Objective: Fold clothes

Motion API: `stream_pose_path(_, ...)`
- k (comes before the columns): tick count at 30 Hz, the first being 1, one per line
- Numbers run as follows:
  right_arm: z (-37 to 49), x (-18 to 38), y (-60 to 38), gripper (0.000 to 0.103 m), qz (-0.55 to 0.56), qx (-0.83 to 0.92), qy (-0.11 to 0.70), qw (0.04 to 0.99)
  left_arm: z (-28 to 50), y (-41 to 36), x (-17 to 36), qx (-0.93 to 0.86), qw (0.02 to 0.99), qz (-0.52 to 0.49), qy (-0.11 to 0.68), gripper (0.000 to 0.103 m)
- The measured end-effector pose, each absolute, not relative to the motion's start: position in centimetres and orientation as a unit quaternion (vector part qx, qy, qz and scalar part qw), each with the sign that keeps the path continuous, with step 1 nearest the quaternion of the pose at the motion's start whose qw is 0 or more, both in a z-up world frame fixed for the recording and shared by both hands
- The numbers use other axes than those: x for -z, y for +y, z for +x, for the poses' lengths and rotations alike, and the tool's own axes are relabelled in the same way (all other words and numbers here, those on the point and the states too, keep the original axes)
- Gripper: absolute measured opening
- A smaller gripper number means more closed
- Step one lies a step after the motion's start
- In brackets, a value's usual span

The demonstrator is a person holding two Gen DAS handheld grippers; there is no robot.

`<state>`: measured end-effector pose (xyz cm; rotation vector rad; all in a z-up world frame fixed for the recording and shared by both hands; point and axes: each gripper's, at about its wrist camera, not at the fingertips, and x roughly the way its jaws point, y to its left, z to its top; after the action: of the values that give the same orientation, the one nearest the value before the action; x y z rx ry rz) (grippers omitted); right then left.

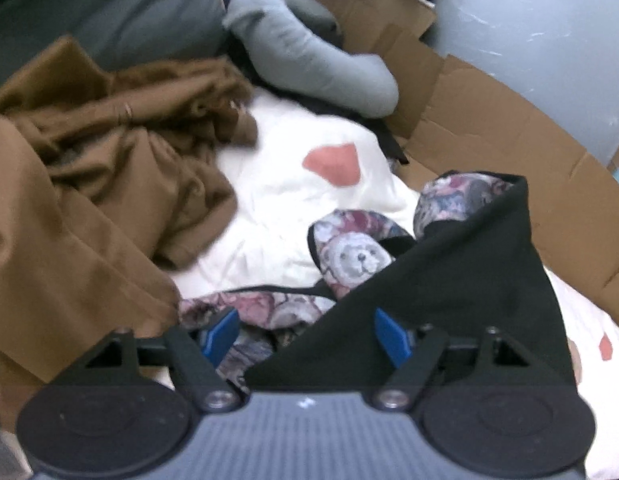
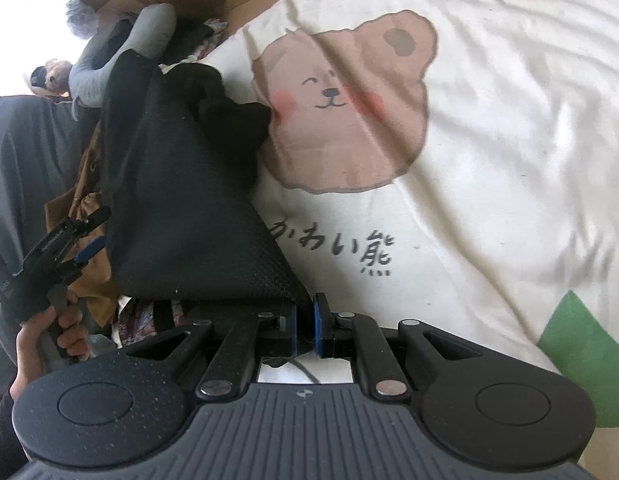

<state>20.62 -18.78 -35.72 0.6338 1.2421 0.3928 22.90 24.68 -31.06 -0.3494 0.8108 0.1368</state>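
A black garment (image 2: 181, 208) with a teddy-bear patterned lining (image 1: 357, 256) hangs stretched over the white bear-print bedsheet (image 2: 489, 160). My right gripper (image 2: 305, 326) is shut on the black garment's edge. My left gripper (image 1: 305, 334) is open, its blue pads (image 1: 221, 334) wide apart, with the black cloth (image 1: 449, 280) and the patterned lining lying between and in front of them. The left gripper also shows in the right wrist view (image 2: 91, 236), held by a hand, open beside the garment's left edge.
A brown garment (image 1: 89, 184) is heaped at the left. A grey garment (image 1: 309, 64) lies at the back. Cardboard box walls (image 1: 509, 152) run along the right. A grey cushion (image 1: 109, 12) is at the far left.
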Motion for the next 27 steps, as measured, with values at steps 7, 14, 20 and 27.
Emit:
stream_pose_path(7,20.8,36.0,-19.5,0.010,0.303,-0.177,0.579,0.736,22.6,24.5,32.0,-0.017,0.901,-0.175,0.398,0.047)
stream_pose_path(14,20.8,34.7,-22.2,0.025,0.316,-0.146,0.562,0.750,22.0,22.9,30.4,0.006,0.900,-0.155,0.406,0.005)
stream_pose_path(20,21.4,32.7,-22.9,0.032,0.317,-0.149,0.534,0.770,20.9,20.4,28.5,0.045,0.900,-0.176,0.396,0.003)
stream_pose_path(27,21.8,30.8,-22.2,0.037,0.316,-0.177,0.512,0.779,20.5,16.2,26.8,0.103,0.891,-0.199,0.395,0.003)
